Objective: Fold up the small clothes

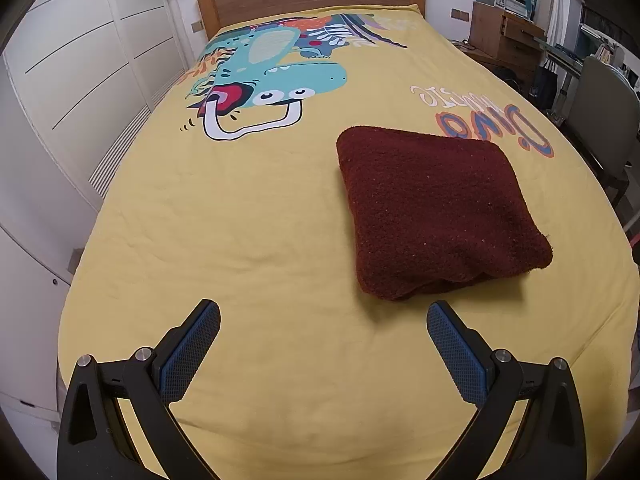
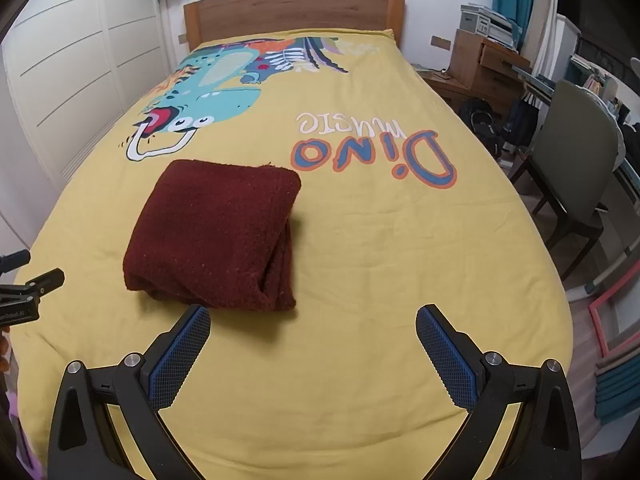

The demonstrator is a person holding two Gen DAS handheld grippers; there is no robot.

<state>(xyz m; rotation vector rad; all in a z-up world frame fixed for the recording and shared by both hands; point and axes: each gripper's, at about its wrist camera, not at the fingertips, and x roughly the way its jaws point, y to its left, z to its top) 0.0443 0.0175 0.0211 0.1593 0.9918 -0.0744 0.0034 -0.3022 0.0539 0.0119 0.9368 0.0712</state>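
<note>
a dark red garment (image 1: 436, 212) lies folded into a thick square on the yellow bedsheet (image 1: 248, 240). the left gripper (image 1: 323, 322) and right gripper (image 2: 313, 326) hover near its edge, both spread wide and holding nothing.

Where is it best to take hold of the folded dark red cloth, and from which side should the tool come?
Probably grip the dark red cloth at its near right corner, coming in low from the near side with the right tool: the stacked layers show open edges there, and it sits nearest.
</note>
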